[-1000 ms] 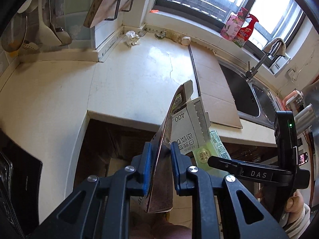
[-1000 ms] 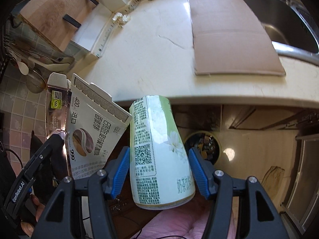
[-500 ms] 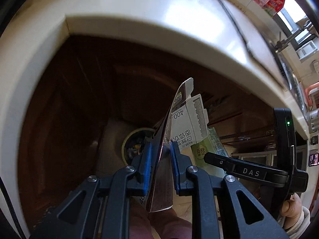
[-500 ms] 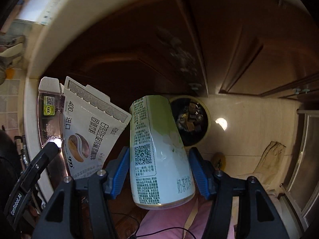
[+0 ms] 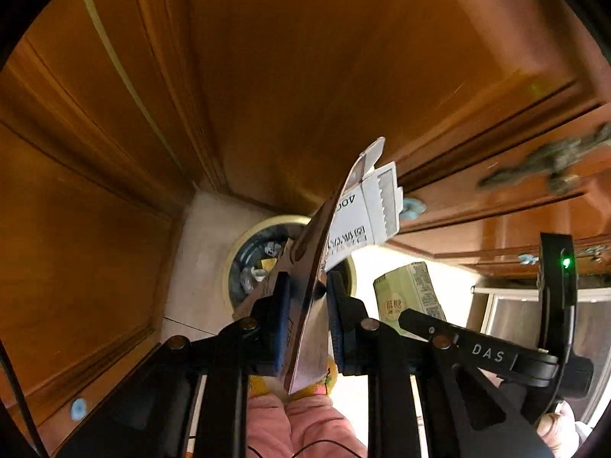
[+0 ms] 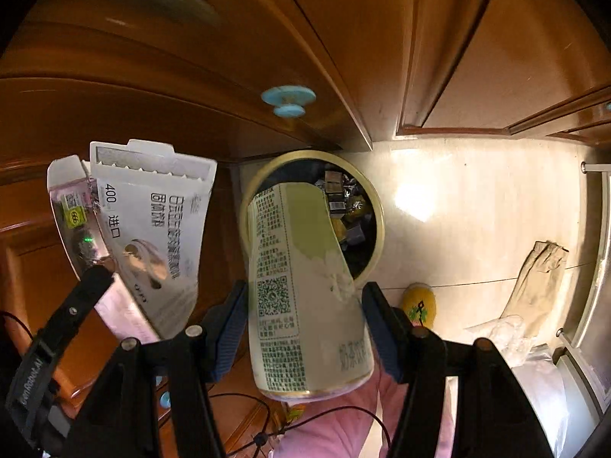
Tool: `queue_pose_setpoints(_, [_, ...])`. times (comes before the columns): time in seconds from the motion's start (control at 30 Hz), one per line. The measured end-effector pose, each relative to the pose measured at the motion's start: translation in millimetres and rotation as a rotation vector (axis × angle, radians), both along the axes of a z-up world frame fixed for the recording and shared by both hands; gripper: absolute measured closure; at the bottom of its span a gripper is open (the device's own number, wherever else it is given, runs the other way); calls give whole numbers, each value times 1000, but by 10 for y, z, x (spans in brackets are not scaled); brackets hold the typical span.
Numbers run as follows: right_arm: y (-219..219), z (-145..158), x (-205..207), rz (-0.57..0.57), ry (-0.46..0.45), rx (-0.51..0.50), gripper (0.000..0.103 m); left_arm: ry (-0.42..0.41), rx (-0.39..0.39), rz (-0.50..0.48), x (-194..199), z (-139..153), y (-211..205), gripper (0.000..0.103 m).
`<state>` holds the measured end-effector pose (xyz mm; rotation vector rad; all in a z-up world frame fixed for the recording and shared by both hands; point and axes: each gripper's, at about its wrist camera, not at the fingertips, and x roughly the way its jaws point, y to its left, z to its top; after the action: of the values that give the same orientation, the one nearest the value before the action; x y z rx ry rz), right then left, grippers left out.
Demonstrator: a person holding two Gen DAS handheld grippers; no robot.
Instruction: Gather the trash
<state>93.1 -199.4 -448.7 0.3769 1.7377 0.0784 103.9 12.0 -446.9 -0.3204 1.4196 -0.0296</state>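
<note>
The round bin point(image 6: 376, 206) stands on the pale floor point(image 6: 469, 206), tucked right against the brown cupboard doors point(image 6: 191, 57). Its top is open, but it is already part full of wrappers point(image 6: 343, 206). The doors rise close behind it, and a blue knob point(image 6: 289, 101) sticks out above the rim.

The flat box point(image 5: 317, 286) and the green carton point(image 6: 301, 297) both hang over the bin mouth and cover much of it.

To the right the floor is mostly free. A yellow slipper point(image 6: 418, 305) lies near the bin, and a tan cloth point(image 6: 534, 286) lies farther off.
</note>
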Motion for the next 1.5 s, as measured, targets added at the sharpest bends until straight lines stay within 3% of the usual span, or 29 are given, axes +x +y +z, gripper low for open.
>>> queue_pose_setpoints(0.2, [62, -417, 60, -18, 16, 2, 42, 51, 4, -35, 32, -574, -68, 85])
queue_pose_setpoints(0.4, [121, -685, 87, -28, 38, 8, 40, 75, 49, -63, -9, -802, -115, 64])
queue_pose_setpoints(0.53, [173, -780, 78, -20, 50, 15, 38, 83, 72, -56, -70, -912, 12, 56])
queue_pose_setpoints(0.7, [236, -886, 61, 0, 49, 0, 37, 85, 86, -28, -132, -951, 178, 44])
queue_pose_setpoints(0.93, [299, -723, 13, 27, -11, -23, 34, 58, 105, 2, -120, -884, 346, 31])
queue_pose_setpoints(1.07, [386, -651, -53, 42, -44, -53, 34, 60, 104, -16, -109, -861, 364, 13])
queue_pose_setpoints(1.23, [363, -582, -120, 26, -56, -55, 34, 62, 109, -61, -129, -853, 313, 11])
queue_pose_setpoints(1.5, [309, -479, -186, 6, -61, -61, 34, 76, 95, -64, -220, -564, 313, 11])
